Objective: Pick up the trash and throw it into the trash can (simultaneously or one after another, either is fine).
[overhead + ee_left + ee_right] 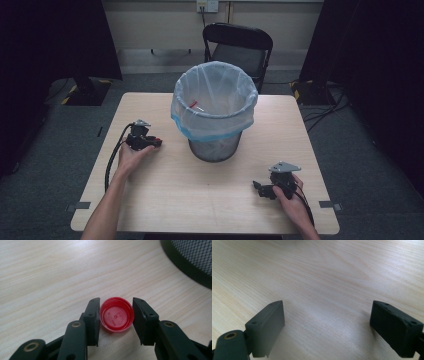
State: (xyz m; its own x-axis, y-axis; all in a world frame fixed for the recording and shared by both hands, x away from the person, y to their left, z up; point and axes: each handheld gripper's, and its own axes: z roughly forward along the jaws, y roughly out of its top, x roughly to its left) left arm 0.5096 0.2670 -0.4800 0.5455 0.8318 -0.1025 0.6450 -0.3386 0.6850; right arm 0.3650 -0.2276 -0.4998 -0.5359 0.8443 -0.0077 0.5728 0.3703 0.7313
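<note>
High view: left gripper (150,143) is held low near the table's (165,200) left edge beside the bin (215,107); left gripper view: cap (116,314) is clamped for lifting; right gripper view: right gripper (327,327) is parked wide apart.

In the high view, the red bottle cap (157,142) is only a tiny red speck at the tip of the left gripper (150,143) — its shape cannot be made out there. Inside the bin liner (214,100) lies a small red-and-pale scrap (194,105), too small to identify. The liner's overhang covers the upper wall of the mesh bin (215,147). The bin also blocks the lower part of the black chair (239,47) behind the table (200,190). In the left gripper view, the bin (192,262) is cut off by the top and right edges — only a curved dark base and some mesh show.
</note>
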